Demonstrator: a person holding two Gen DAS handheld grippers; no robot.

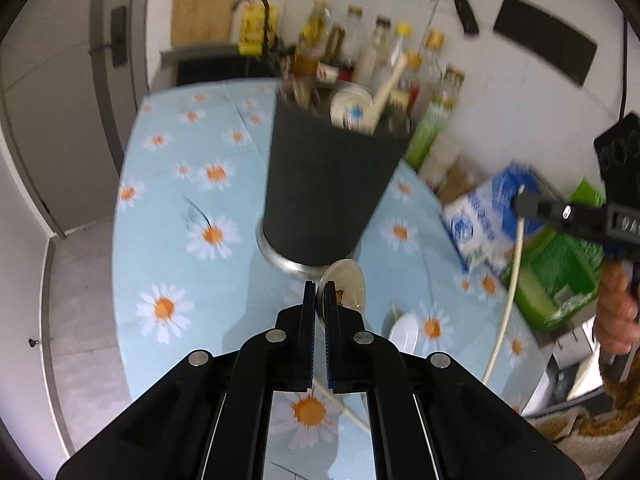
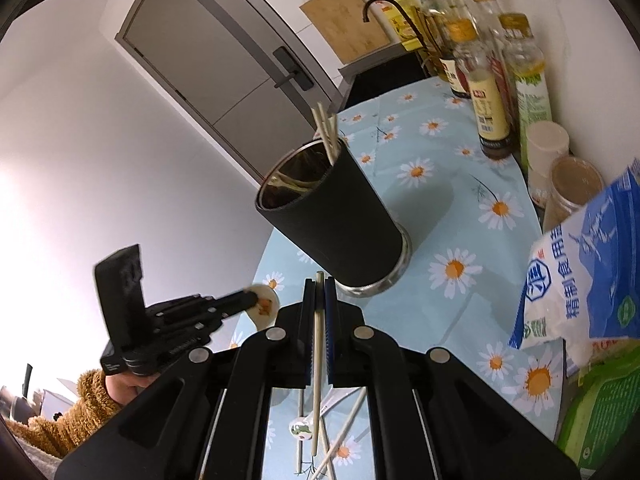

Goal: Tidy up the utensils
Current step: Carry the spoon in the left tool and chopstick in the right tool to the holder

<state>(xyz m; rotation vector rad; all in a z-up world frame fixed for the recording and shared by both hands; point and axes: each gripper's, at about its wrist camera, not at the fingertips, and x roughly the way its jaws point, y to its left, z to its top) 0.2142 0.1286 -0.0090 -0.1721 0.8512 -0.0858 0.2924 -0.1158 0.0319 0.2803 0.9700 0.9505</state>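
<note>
Now both grippers are carrying utensils toward the black holder [image 2: 332,216] on the bench [image 2: 460,216] — left gripper [image 1: 319,294] clenching a spoon [image 1: 346,286], right gripper [image 2: 319,292] clenching a chopstick [image 2: 318,340] — each needing dropping inside.

White walls [image 2: 80,128], grey door [image 2: 224,64]

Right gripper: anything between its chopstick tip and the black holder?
In the right wrist view, only bare daisy tablecloth shows between the right gripper, shut on a chopstick, and the black holder.
</note>
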